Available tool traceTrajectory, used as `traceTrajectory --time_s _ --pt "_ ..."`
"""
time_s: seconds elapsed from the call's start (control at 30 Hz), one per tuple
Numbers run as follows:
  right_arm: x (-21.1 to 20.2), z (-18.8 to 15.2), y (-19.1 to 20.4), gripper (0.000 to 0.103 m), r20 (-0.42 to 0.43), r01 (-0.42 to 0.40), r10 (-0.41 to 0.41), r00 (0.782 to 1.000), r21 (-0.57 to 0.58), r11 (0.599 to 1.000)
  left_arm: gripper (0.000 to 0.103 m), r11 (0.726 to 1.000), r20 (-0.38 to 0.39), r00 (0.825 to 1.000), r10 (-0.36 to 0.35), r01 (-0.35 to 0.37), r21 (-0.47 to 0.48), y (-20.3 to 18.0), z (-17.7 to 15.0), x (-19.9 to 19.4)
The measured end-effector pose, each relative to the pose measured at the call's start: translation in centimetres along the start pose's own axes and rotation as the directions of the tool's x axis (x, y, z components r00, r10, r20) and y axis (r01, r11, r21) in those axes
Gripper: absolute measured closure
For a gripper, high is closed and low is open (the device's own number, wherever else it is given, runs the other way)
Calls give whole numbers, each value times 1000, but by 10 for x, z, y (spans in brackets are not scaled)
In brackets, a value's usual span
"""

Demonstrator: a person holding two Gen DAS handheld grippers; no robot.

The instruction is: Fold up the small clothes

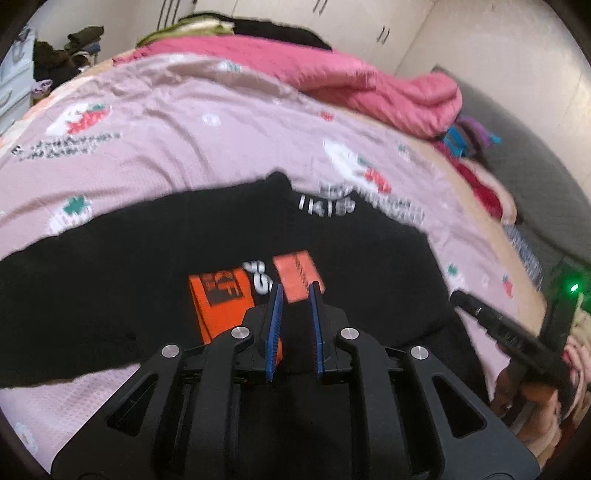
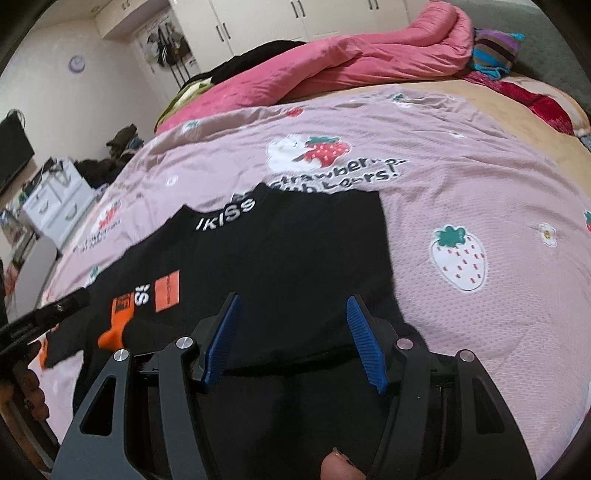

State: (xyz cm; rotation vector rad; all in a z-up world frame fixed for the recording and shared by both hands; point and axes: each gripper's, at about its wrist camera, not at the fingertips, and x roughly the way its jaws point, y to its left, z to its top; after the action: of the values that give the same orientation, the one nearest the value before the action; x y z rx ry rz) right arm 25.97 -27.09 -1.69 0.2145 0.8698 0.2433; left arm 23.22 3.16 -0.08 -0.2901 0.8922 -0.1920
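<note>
Room: bedroom with cream cupboard doors (image 2: 258, 22) along the far wall and a white chest of drawers (image 2: 55, 206) off to the left of the right jaws.
Surface: bed covered by a pale pink waffle-textured bedspread printed with strawberries and bears (image 2: 461, 206); a bunched hot-pink quilt (image 1: 332, 77) lies along its far side, beyond both sets of jaws.
Garment: small black T-shirt (image 2: 295, 258) spread flat on the bedspread, directly ahead of and under both sets of jaws.
Garment look: white lettering reading "KISS" at the neckline on the far edge; orange rectangular patches (image 1: 221, 299) with more white letters on the chest; fabric mostly smooth, its right edge straight, some cloth bunched near the lower left in the right wrist view.
Left gripper (image 1: 295, 291): blue ribbed pads (image 1: 275, 332) stand only a narrow gap apart, nearly closed; they sit just above the orange patches, and I cannot tell whether any cloth is pinched between them.
Right gripper (image 2: 293, 302): blue pads (image 2: 221, 339) spread wide, holding nothing, poised over the plain black area of the shirt, to the right of the orange patches.
Between grippers: each one shows at the edge of the other's view, near but apart.
</note>
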Motion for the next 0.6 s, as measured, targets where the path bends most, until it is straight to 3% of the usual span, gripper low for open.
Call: traceTrajectory --time_s 0.13,0.2,0.27,0.43,0.6 --pt "6 -4 5 44 -14 5 -5 1000 -13 1000 95 999 -86 995 42 -41 12 2 -14 27" --pt "9 -5 6 44 -21 8 -9 1000 -21 1000 87 999 -117 992 54 -53 13 4 -19 35" --pt "13 -7 7 44 -30 11 -12 999 -29 1000 86 998 -144 987 69 -66 22 6 -26 43" --pt "28 -11 4 42 -72 33 -33 997 -8 999 86 993 -141 985 103 -93 72 4 -35 47" --pt "45 -17 -1 40 -146 57 -57 988 -1 998 86 994 -140 986 89 -80 72 7 -37 44"
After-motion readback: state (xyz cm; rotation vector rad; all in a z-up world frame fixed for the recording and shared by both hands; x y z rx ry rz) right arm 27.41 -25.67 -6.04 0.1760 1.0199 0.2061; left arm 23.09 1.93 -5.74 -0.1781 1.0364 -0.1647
